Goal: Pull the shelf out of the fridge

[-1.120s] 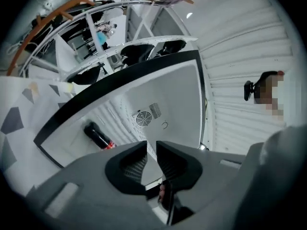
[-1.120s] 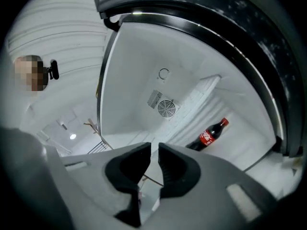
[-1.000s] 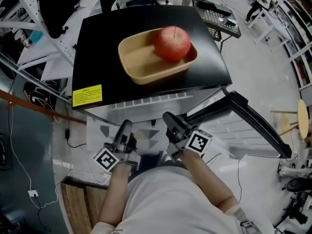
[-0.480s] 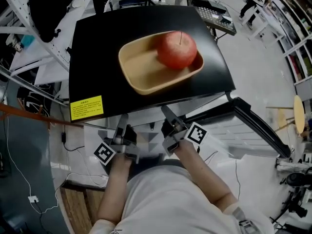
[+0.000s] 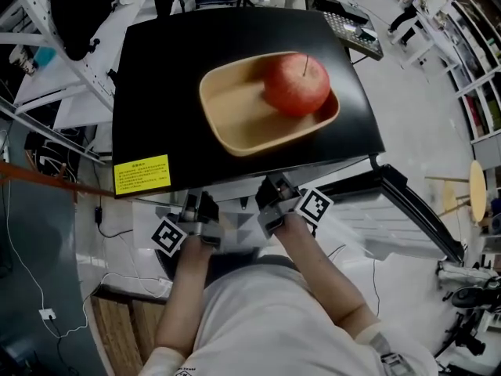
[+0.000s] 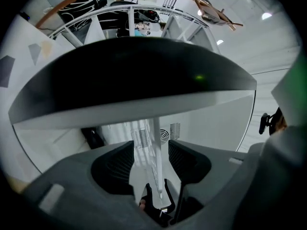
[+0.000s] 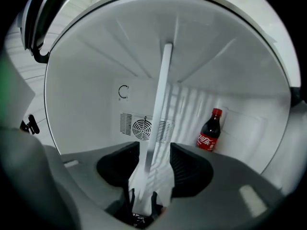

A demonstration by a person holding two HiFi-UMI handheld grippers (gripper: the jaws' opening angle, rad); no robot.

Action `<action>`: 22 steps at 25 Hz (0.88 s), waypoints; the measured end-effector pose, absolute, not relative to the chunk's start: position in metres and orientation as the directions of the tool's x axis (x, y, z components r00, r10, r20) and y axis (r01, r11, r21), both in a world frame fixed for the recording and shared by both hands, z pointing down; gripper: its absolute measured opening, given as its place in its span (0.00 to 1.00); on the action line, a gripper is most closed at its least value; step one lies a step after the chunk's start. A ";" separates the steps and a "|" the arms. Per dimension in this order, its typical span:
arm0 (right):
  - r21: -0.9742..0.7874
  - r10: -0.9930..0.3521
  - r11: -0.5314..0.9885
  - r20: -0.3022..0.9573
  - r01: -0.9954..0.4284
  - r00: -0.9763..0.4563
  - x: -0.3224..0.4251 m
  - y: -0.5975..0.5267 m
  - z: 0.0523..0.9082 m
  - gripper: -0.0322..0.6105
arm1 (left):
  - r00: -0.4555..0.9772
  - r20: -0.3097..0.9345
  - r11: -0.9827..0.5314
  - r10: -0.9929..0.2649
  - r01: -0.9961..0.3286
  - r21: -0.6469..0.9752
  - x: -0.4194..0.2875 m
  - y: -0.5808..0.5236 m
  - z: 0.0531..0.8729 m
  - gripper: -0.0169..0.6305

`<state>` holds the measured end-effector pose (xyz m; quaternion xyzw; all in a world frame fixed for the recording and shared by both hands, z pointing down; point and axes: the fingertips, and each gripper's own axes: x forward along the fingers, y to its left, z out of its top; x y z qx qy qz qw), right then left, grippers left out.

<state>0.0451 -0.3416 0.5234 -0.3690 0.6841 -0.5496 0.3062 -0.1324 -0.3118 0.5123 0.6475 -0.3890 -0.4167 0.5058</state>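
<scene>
The shelf (image 7: 160, 99) is seen edge-on inside the fridge (image 5: 156, 69), with its front edge lying between the jaws of both claws. The left claw (image 6: 151, 153) is released, its jaws closing beside the edge without pressing on it. The right claw (image 7: 154, 159) is likewise released, its pads set apart from the shelf

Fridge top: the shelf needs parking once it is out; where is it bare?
The fridge top is bare in a broad strip between the wooden tray and its left edge, behind the yellow label. A narrower band runs behind the tray. The middle and right are crowded: the tray, holding an apple, reaches nearly to the right edge.
</scene>
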 end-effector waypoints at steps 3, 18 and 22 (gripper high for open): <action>-0.980 -0.858 0.102 0.001 -0.173 -0.513 0.050 -0.349 0.525 0.29 | 0.330 -0.152 -0.182 -0.932 -0.064 0.981 -0.137 -0.317 0.514 0.30; -0.988 -0.897 0.087 -0.022 -0.128 -0.441 0.055 -0.362 0.520 0.11 | 0.263 -0.203 -0.205 -0.943 0.017 0.979 -0.142 -0.330 0.510 0.12; -0.992 -0.900 0.078 -0.026 -0.101 -0.435 0.056 -0.362 0.521 0.11 | 0.245 -0.204 -0.203 -0.948 0.032 0.979 -0.143 -0.332 0.508 0.09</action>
